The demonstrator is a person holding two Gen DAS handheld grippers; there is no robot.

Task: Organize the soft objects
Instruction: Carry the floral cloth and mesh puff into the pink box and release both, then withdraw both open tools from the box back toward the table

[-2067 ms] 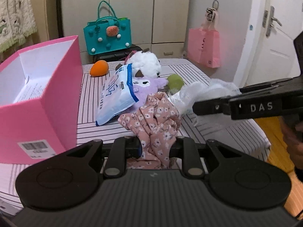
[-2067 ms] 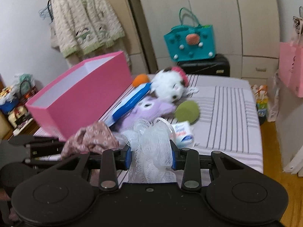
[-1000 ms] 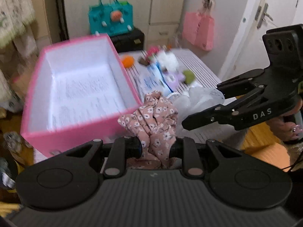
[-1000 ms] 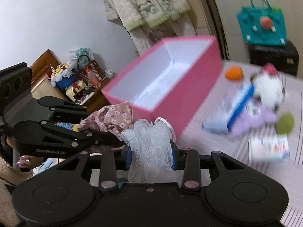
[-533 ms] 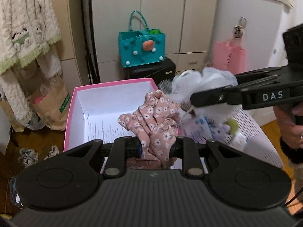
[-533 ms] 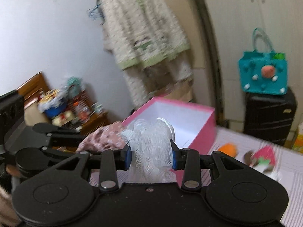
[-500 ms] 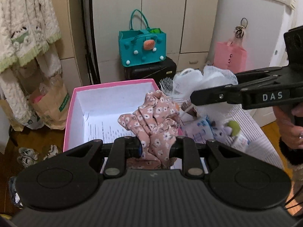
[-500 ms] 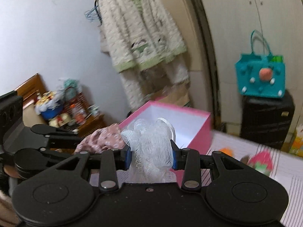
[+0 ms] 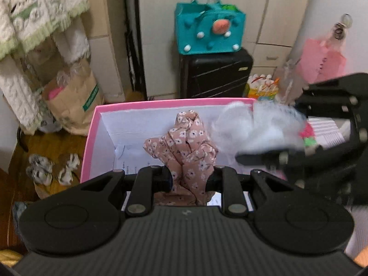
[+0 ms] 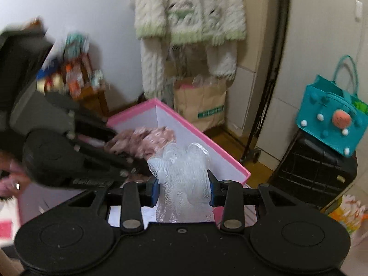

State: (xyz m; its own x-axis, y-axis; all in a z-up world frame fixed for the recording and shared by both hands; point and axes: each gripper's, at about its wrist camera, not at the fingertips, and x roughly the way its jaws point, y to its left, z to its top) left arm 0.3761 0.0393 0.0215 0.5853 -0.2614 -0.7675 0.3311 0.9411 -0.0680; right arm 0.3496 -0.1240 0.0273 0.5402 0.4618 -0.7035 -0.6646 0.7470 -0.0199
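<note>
My left gripper (image 9: 187,179) is shut on a pink floral cloth (image 9: 186,142) and holds it over the open pink box (image 9: 138,104) with white inner walls. My right gripper (image 10: 182,184) is shut on a white mesh bath pouf (image 10: 184,172) and holds it over the same box (image 10: 195,135). In the left wrist view the pouf (image 9: 250,126) and the right gripper (image 9: 322,138) are blurred at the right, above the box's right edge. In the right wrist view the left gripper (image 10: 128,151) and the floral cloth (image 10: 147,140) sit just left of the pouf.
A teal bag (image 9: 209,32) stands on a black suitcase (image 9: 214,76) behind the box. A brown paper bag (image 9: 71,96) and a hanging cream cardigan (image 10: 188,9) are at the left. A striped table (image 9: 326,131) with soft toys lies right of the box.
Both grippers have swung from the table to above the pink box, carrying the cloth and the pouf. The view now looks down into the box more steeply.
</note>
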